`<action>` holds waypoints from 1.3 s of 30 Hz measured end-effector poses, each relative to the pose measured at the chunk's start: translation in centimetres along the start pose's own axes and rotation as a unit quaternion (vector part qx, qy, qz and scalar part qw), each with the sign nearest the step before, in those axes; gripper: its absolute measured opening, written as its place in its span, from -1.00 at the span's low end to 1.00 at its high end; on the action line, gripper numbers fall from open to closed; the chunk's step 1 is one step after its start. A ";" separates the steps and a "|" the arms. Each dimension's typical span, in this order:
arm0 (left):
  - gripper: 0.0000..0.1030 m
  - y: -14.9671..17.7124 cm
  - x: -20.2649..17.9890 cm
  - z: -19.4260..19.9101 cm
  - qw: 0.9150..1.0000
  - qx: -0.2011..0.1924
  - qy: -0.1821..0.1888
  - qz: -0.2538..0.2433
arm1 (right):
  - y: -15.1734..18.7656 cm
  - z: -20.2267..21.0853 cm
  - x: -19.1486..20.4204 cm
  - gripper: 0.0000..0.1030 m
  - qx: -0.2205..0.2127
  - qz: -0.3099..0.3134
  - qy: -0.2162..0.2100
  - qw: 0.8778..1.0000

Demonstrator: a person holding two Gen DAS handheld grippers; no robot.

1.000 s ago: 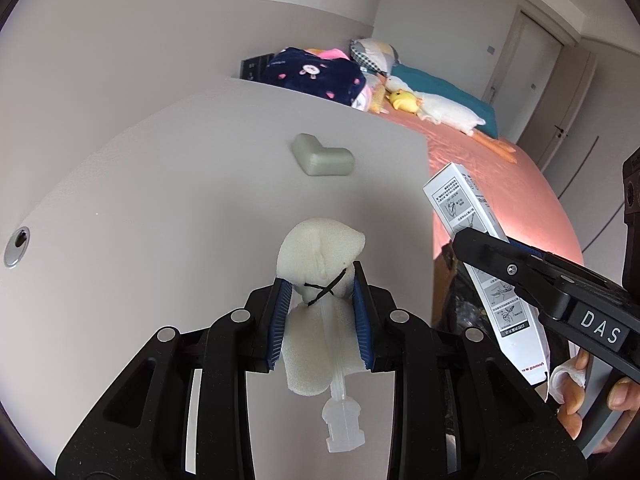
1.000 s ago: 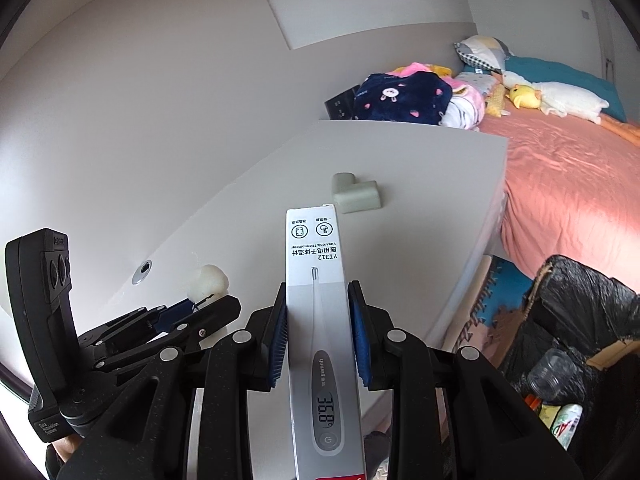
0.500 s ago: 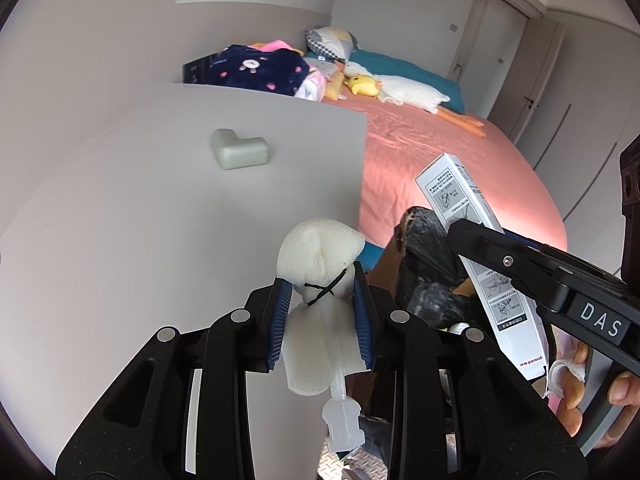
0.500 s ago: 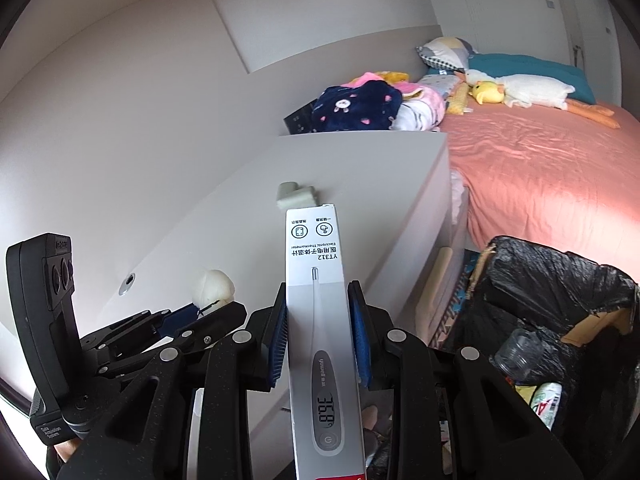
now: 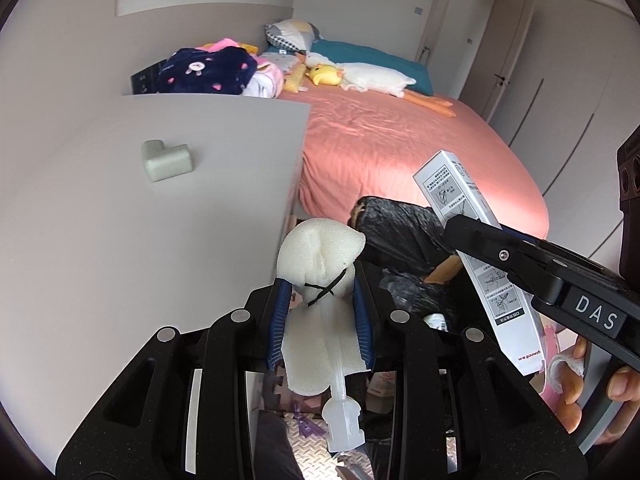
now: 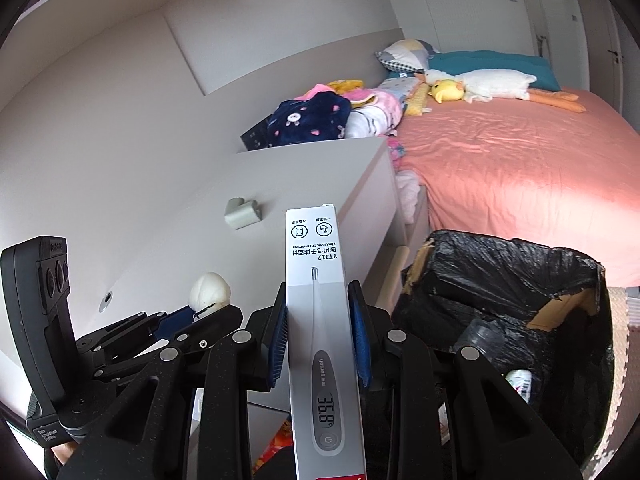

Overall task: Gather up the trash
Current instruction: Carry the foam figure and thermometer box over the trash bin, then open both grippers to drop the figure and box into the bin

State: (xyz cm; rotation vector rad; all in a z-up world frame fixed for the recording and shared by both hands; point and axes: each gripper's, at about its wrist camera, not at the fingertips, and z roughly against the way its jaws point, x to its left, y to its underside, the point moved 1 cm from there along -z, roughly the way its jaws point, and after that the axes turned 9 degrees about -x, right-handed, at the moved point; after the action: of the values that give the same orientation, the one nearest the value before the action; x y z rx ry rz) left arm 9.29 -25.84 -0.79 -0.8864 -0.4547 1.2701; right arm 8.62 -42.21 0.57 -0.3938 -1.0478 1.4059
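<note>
Two grips: thermometer box reads "YT312", "36.8"; other gripper marked "DAS".

I see a white foam wad cross-tied with thin black thread, a clear plastic connector hanging below it, pinched between the blue pads of my left tongs. My right tongs clamp a long white thermometer box, printed with a thermometer reading 36.8, standing upright. The black-lined trash bin sits open on the floor beside the bed, holding a clear bottle. A grey-green L-shaped foam corner guard lies flat on the worktop.
</note>
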 end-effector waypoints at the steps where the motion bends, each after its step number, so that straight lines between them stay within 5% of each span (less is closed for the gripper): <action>1: -0.43 -0.1 -0.4 -0.1 1.000 0.001 0.003 -0.003 | 0.0 0.2 -0.4 -0.42 -0.002 -0.003 0.004 1.000; 39: -0.41 0.5 -14.4 -3.5 0.987 0.038 0.111 -0.107 | 1.4 9.0 -14.2 -0.42 -0.053 -0.093 0.148 0.983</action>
State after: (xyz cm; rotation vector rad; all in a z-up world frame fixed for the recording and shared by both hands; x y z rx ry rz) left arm 7.65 -40.55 -0.83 -0.8774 -0.3138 0.9732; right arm 3.15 -58.09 -0.89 -0.5501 -0.8922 1.0906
